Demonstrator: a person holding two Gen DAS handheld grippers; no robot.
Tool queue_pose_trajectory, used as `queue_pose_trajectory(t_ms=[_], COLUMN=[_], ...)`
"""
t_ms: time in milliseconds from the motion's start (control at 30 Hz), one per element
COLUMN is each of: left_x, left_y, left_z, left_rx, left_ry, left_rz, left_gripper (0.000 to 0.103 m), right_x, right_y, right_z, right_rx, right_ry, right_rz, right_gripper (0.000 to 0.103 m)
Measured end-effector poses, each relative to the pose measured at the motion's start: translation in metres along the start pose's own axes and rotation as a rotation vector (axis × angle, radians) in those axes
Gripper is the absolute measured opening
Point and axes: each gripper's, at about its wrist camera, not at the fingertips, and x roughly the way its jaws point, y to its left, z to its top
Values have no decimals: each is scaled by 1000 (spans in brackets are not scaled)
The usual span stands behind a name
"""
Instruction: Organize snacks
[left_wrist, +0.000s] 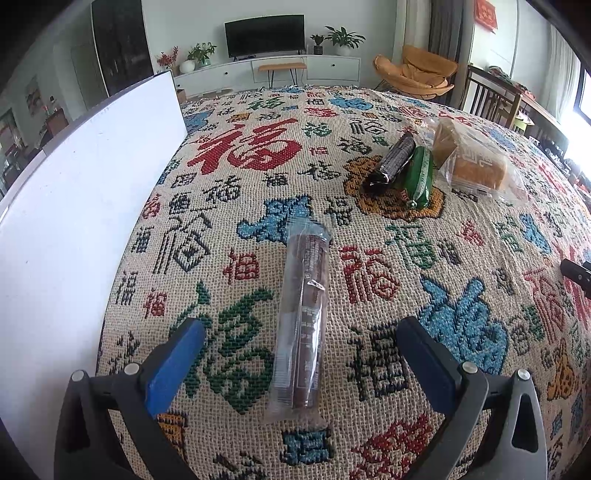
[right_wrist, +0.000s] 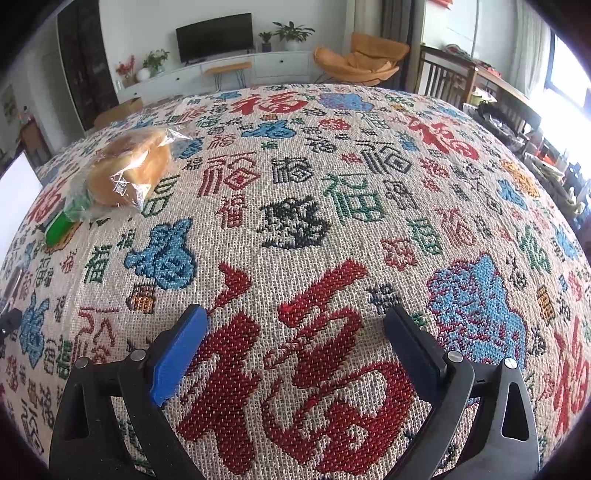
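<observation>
A long brown snack stick in a clear wrapper (left_wrist: 303, 317) lies on the patterned cloth, between the fingers of my open left gripper (left_wrist: 301, 334), untouched. Further right lie a dark wrapped bar (left_wrist: 393, 158), a green packet (left_wrist: 419, 175) and bagged bread (left_wrist: 469, 155), close together. My right gripper (right_wrist: 295, 330) is open and empty over bare cloth. In the right wrist view the bagged bread (right_wrist: 129, 166) and the green packet (right_wrist: 61, 223) sit at the far left.
A white box wall (left_wrist: 74, 206) stands along the left of the cloth (left_wrist: 258, 147). The other gripper's tip (left_wrist: 576, 271) shows at the right edge. A TV unit, plants, an orange chair and wooden chairs stand beyond the table.
</observation>
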Motion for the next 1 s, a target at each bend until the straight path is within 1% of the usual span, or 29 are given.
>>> queue_pose_trajectory(t_ms=[200,1000], left_x=[0,0], left_y=[1,1], left_z=[0,-1], left_rx=[4,-4], left_ry=[-4,1], left_rz=[2,-4], left_gripper=[103,103], right_x=[3,2], right_y=[-1,-2], right_z=[2,2], right_rx=[1,8], right_ry=[3,3], right_rz=[-4,-2], right_gripper=[100,100])
